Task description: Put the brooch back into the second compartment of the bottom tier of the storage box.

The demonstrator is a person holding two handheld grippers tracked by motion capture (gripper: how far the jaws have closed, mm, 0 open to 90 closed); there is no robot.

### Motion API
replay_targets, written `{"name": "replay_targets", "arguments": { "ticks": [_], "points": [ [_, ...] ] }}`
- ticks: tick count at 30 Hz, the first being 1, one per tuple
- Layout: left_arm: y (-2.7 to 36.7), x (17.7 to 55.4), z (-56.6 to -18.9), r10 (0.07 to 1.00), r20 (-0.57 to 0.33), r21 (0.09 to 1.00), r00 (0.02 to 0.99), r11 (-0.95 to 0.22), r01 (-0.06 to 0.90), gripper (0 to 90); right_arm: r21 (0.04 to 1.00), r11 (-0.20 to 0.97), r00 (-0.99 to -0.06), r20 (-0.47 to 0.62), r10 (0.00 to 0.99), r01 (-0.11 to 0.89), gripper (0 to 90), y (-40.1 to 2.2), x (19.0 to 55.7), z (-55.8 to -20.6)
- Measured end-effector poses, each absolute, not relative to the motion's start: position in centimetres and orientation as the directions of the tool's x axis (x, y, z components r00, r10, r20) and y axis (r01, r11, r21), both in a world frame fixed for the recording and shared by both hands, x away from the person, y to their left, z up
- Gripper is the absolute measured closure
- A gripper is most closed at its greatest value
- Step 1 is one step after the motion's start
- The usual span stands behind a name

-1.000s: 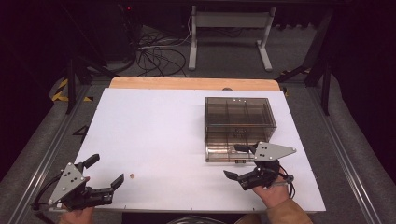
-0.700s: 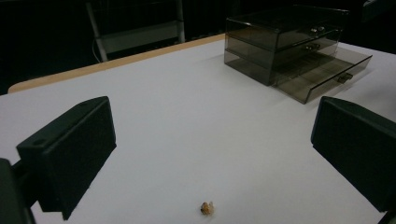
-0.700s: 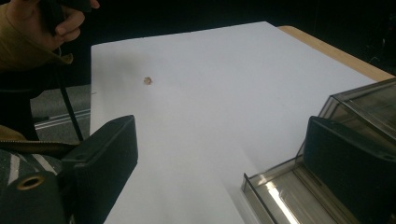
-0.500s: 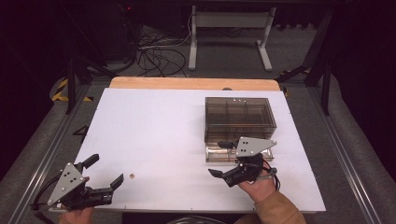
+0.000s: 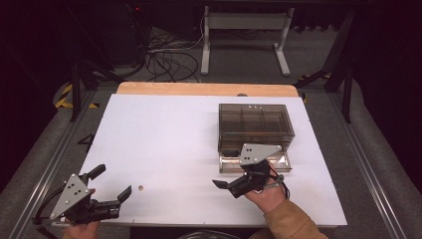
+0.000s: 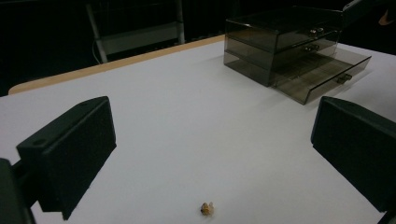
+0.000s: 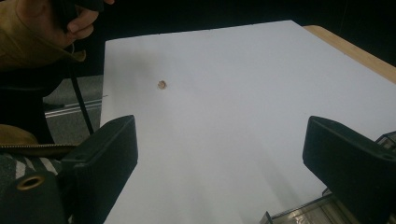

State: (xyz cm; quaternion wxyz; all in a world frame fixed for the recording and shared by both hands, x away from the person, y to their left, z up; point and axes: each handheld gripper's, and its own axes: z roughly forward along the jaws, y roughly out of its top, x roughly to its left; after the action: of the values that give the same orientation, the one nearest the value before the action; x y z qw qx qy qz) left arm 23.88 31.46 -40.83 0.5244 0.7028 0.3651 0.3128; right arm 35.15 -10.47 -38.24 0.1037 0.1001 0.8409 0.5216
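High view: your right gripper (image 5: 226, 172) has its jaws spread wide with nothing between them, hanging just in front of the pulled-out bottom drawer (image 5: 278, 162) of the smoky plastic drawer box (image 5: 255, 123), touching neither. Your left gripper (image 5: 110, 183) near the front left corner of the white board (image 5: 169, 134) is likewise spread and empty, and the small tan crumb (image 5: 141, 187) lies on the board just beyond its jaws. In the left gripper view that crumb (image 6: 207, 208) sits between the two open jaws, untouched.
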Motion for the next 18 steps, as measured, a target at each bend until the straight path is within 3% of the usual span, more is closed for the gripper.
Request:
{"name": "replay_targets", "arguments": {
  "ticks": [8, 18],
  "points": [
    [31.5, 23.9, -40.8, 0.841, 0.055, 0.965, 0.538, -0.183, 0.187, 0.7, 0.912, 0.399, -0.968, -0.014, 0.252, 0.091, 11.5, -10.2, 35.5, -38.1],
    [31.6, 23.6, -40.9, 0.847, 0.057, 0.966, 0.529, -0.181, 0.185, 0.8, 0.897, 0.442, -0.972, -0.075, 0.224, 0.033, 12.1, -7.8, 35.5, -38.5]
  ]
}}
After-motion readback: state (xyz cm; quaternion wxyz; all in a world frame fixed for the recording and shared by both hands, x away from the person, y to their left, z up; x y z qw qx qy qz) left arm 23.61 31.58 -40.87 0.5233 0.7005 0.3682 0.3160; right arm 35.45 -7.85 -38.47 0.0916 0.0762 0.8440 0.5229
